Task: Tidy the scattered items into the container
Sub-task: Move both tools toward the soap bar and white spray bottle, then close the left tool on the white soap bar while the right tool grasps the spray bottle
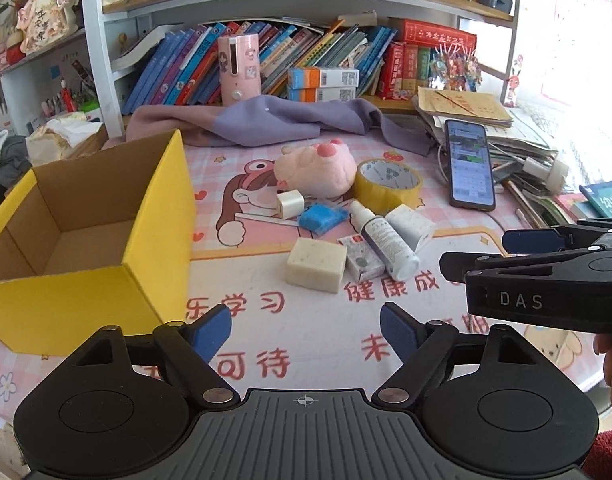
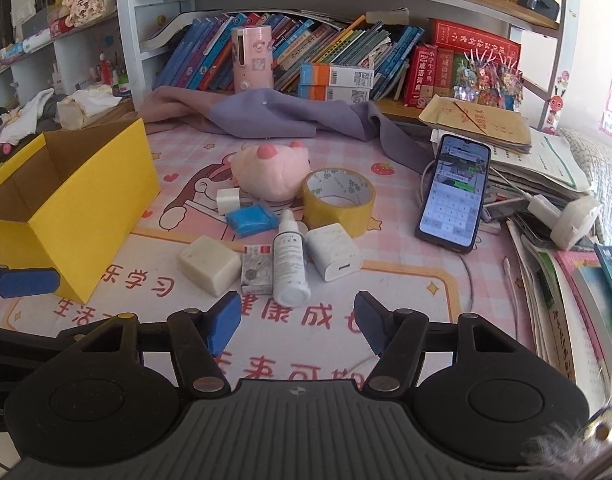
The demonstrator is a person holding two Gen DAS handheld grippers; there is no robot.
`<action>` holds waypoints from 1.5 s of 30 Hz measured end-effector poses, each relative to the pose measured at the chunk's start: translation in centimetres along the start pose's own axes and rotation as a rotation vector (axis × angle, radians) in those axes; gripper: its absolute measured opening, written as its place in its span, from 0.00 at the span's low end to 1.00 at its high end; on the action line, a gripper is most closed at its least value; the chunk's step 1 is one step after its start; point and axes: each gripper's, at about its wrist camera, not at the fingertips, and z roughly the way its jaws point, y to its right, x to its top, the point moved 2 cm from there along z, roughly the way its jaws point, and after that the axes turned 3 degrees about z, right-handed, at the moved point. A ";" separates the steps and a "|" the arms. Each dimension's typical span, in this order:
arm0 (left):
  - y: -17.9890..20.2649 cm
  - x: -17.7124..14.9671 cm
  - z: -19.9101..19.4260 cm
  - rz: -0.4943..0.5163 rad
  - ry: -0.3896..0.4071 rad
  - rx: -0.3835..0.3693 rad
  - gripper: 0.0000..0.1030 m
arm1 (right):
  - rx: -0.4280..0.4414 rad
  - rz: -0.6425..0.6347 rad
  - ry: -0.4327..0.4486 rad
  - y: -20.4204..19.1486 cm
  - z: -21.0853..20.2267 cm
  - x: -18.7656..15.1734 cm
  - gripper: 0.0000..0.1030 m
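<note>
An empty yellow cardboard box (image 1: 85,280) (image 2: 93,200) stands on the pink desk mat at the left. Scattered right of it lie a beige soap bar (image 1: 317,265) (image 2: 209,265), a small printed box (image 1: 360,257) (image 2: 257,270), a white spray bottle (image 1: 386,240) (image 2: 289,258), a white charger (image 1: 412,226) (image 2: 333,251), a blue packet (image 1: 322,218) (image 2: 251,219), a white ribbon spool (image 1: 289,204) (image 2: 227,200), a yellow tape roll (image 1: 388,184) (image 2: 340,200) and a pink plush (image 1: 316,170) (image 2: 271,172). My left gripper (image 1: 306,330) is open and empty, short of the soap. My right gripper (image 2: 297,320) is open and empty, just short of the bottle.
A phone (image 1: 470,164) (image 2: 454,192) leans on a pile of papers and books (image 2: 546,168) at the right. A purple cloth (image 1: 265,120) and a pink dispenser (image 1: 239,70) lie behind the items, under a bookshelf. The right gripper body (image 1: 546,276) shows in the left wrist view.
</note>
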 end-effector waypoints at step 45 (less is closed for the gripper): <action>1.6 3.5 13.5 0.060 -0.196 0.052 0.66 | 0.199 -0.039 -0.257 3.4 13.5 3.9 0.32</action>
